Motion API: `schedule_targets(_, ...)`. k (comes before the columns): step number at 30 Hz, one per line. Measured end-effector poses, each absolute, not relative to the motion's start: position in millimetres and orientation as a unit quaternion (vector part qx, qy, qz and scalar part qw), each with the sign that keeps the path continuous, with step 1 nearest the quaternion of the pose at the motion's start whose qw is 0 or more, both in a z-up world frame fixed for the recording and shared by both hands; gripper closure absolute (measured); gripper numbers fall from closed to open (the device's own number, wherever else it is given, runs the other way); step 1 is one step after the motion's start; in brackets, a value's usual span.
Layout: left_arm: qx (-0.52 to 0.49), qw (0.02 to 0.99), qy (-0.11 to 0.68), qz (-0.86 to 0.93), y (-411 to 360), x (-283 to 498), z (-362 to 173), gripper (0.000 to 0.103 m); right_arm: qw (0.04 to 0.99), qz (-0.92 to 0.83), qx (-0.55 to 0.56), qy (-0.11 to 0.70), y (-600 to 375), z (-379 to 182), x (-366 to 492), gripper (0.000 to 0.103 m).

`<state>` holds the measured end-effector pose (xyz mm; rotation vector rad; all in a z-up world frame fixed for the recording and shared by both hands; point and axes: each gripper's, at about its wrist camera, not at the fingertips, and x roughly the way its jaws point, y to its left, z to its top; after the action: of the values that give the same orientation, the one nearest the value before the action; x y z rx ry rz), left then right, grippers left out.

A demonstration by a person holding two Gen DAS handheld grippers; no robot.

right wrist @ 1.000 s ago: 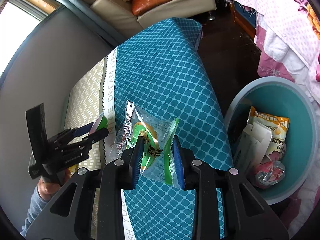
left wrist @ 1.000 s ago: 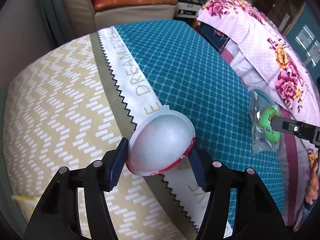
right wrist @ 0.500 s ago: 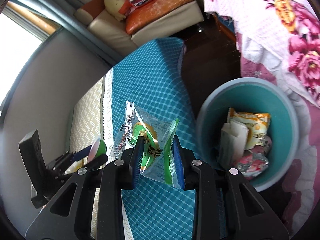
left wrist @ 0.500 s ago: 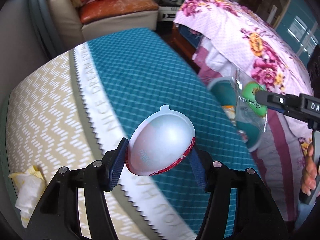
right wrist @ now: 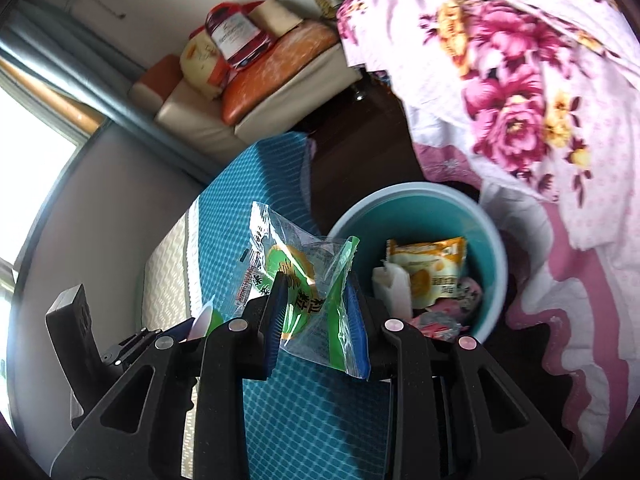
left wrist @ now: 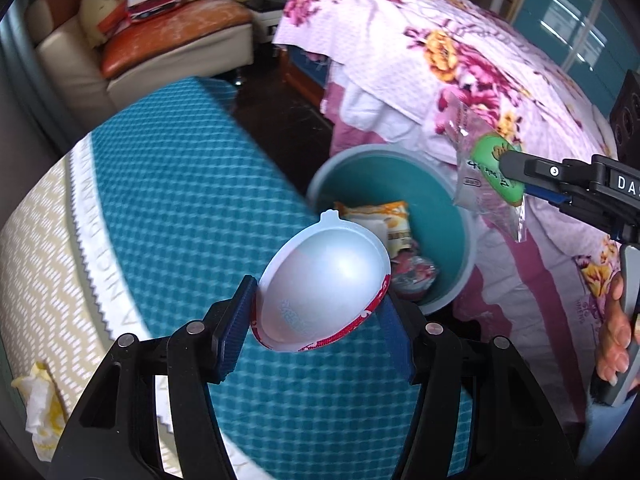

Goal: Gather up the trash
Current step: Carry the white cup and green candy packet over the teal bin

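Observation:
My left gripper (left wrist: pixel 316 320) is shut on an empty white plastic cup (left wrist: pixel 324 284) with a red rim, held in the air over the teal table edge, just short of the teal waste bin (left wrist: pixel 460 216). My right gripper (right wrist: pixel 316 312) is shut on a clear snack wrapper (right wrist: pixel 304 280) with a green label, held in front of the bin (right wrist: pixel 496 240). In the left wrist view that wrapper (left wrist: pixel 486 168) hangs above the bin's right rim. The bin holds an orange packet (right wrist: pixel 428 268), a white carton and other wrappers.
A crumpled yellow-white tissue (left wrist: pixel 38 404) lies on the beige part of the table cover at the left. A bed with a pink floral quilt (left wrist: pixel 460 64) rises right behind the bin. A sofa with an orange cushion (left wrist: pixel 168 28) stands at the back.
Both grippers have carried their loads from over the table toward the bin. The bin has come into the left wrist view and now sits close ahead of both grippers.

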<state>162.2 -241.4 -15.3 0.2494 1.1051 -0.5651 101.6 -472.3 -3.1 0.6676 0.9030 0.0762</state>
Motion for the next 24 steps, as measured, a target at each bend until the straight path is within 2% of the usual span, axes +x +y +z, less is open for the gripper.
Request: schedule_targets(24,0.145,0.766,0.543,-0.311,-340,165,-54,0.042,0.839,-0.013,0.341,0.424,-539,-23,93,0.075)
